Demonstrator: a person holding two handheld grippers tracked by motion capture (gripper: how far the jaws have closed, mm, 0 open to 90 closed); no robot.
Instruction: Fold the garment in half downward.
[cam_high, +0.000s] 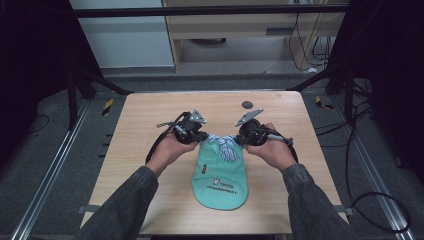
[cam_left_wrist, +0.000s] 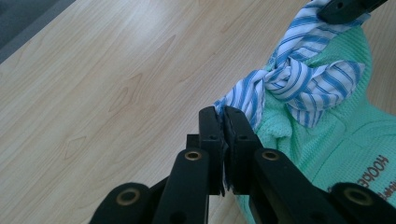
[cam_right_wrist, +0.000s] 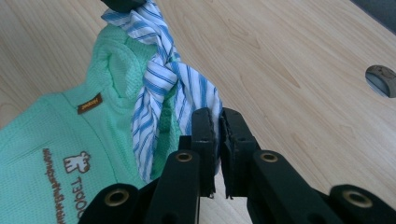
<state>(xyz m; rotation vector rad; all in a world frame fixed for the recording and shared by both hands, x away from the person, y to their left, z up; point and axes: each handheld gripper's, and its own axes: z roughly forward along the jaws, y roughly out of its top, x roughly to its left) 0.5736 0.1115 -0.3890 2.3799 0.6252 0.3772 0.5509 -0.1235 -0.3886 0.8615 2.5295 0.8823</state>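
A mint-green garment (cam_high: 220, 177) with a printed logo lies on the wooden table (cam_high: 150, 120), its top end lifted. A blue-and-white striped cloth (cam_high: 225, 146) is knotted at that top end. My left gripper (cam_high: 201, 136) is shut on the left end of the striped cloth (cam_left_wrist: 247, 95); its jaws pinch the fabric in the left gripper view (cam_left_wrist: 223, 122). My right gripper (cam_high: 239, 140) is shut on the cloth's right end (cam_right_wrist: 187, 88), fabric pinched between its jaws (cam_right_wrist: 218, 122). The knot (cam_left_wrist: 287, 77) hangs between the two grippers, above the green garment (cam_right_wrist: 42, 135).
A round dark hole (cam_high: 247, 104) sits in the table near the far edge, also seen from the right gripper (cam_right_wrist: 382, 80). Bare wood lies to the left and right of the garment. Metal rails and cables run along the floor beside the table.
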